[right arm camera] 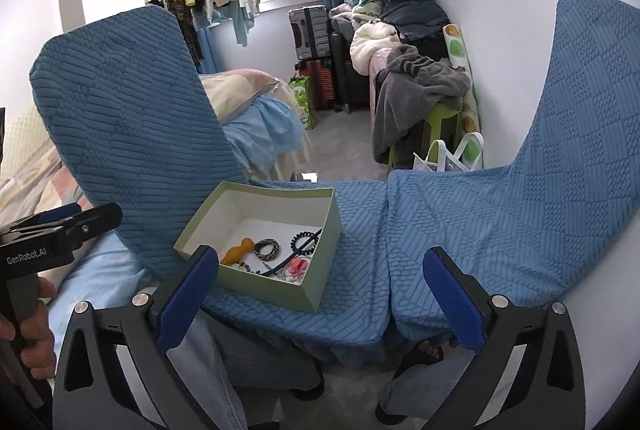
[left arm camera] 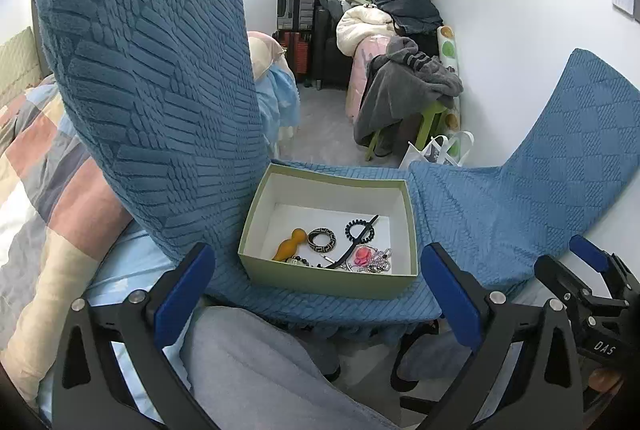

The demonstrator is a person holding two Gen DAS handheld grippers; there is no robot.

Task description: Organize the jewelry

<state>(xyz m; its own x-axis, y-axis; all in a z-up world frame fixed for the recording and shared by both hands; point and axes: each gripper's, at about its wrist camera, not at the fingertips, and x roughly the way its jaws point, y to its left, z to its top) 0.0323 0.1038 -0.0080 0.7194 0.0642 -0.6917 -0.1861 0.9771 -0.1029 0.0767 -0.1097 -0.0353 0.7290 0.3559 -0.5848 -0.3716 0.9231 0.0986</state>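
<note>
Green cardboard box (left arm camera: pixel 328 280), on blue chair seat (left arm camera: pixel 460 201): holds amber piece (left arm camera: pixel 290 238), patterned ring (left arm camera: pixel 321 239), black hair tie (left arm camera: pixel 359 230), pink brooch with beads (left arm camera: pixel 366 256). Left tool (left arm camera: pixel 318 300) and right tool (right arm camera: pixel 320 300) released, empty, hovering short of box. Step: likely sorting finished or pausing; next move calls for reaching in.
</note>
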